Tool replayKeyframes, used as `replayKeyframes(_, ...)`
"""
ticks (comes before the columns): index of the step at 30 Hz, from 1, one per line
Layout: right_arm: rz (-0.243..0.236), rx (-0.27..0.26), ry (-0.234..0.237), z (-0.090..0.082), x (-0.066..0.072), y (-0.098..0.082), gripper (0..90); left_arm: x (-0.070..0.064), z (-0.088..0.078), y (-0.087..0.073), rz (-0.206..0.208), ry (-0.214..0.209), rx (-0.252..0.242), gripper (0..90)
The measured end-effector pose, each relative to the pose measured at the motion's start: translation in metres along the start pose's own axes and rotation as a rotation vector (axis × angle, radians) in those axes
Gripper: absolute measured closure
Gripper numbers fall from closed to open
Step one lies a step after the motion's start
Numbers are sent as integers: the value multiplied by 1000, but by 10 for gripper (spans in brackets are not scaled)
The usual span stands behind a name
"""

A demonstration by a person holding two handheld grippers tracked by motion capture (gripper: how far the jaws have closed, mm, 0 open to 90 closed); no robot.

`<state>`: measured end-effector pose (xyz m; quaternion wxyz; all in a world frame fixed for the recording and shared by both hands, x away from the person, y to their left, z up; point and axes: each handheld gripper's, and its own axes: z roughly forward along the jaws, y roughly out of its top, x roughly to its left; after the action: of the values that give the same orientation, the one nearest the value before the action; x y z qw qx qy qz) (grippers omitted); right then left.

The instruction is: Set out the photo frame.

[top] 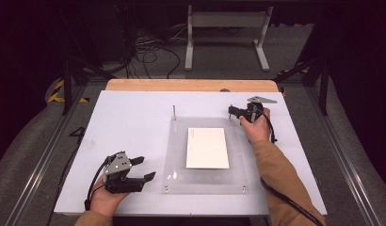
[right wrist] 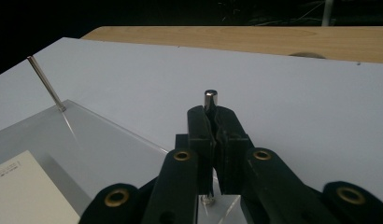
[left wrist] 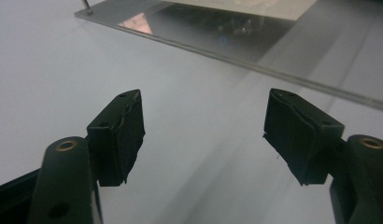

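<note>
— Dark floor and loose cables lie beyond the white table [top: 134,117]; what is laid out on it?

— A clear acrylic plate [top: 177,155] sits mid-table with a white card [top: 207,148] lying flat on its middle. Thin metal pins stand at the plate's far corners: one pin [top: 174,112] at the far left corner, the other, the gripped pin [right wrist: 210,99], at the far right corner.

— Who has that second one?

— The right gripper [top: 234,111]. Its jaws are pressed together on the shaft, with the rounded silver tip poking out above them and the foot still at the plate's corner. Pinching it low on the stem probably keeps it upright, whether it is being seated or drawn out.

— And the other tool?

— The left gripper [top: 145,168] rests off the plate's near left corner, jaws spread wide with nothing between them, pointed at the plate's edge. I'd guess it waits there to steady the plate.
</note>
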<state>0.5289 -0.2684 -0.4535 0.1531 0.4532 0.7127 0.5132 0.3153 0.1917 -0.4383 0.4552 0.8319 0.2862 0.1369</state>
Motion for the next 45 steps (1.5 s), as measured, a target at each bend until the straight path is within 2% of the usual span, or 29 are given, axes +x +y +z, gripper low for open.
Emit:
replayKeyframes(8, 43, 3, 0, 3, -2, 1, 860, -4, 2, 0, 48, -16, -22, 233)
replayKeyframes(11, 44, 5, 0, 3, -2, 2, 860, -8, 5, 2, 77, -34, -34, 217)
replayKeyframes(14, 41, 3, -2, 3, -2, 1, 860, -10, 7, 3, 95, -36, -36, 212)
replayKeyframes(19, 47, 6, 1, 3, -2, 2, 860, -14, 12, 6, 141, -41, -72, 170)
replayKeyframes(24, 67, 4, 5, 4, -3, 2, 859, -19, 19, 9, 197, -26, -91, 121)
replayKeyframes(29, 70, 5, 5, 4, -4, 2, 859, -28, 22, 20, 254, 7, -150, 90)
replayKeyframes(32, 72, 6, 4, 4, -3, 2, 859, -32, 23, 25, 279, 6, -182, 89)
replayKeyframes(39, 81, 3, -1, 4, -3, 2, 858, -34, 30, 31, 299, -16, -211, 103)
replayKeyframes(40, 78, 4, -5, 4, -2, 2, 857, -35, 32, 32, 317, -16, -207, 107)
replayKeyframes(42, 79, 1, -6, 4, -2, 1, 856, -34, 35, 32, 325, -9, -211, 140)
replayKeyframes(44, 80, 2, -13, 3, -1, 1, 855, -31, 36, 30, 315, -9, -216, 187)
replayKeyframes(45, 75, 3, -17, 3, 0, 1, 855, -30, 36, 29, 311, -11, -220, 246)
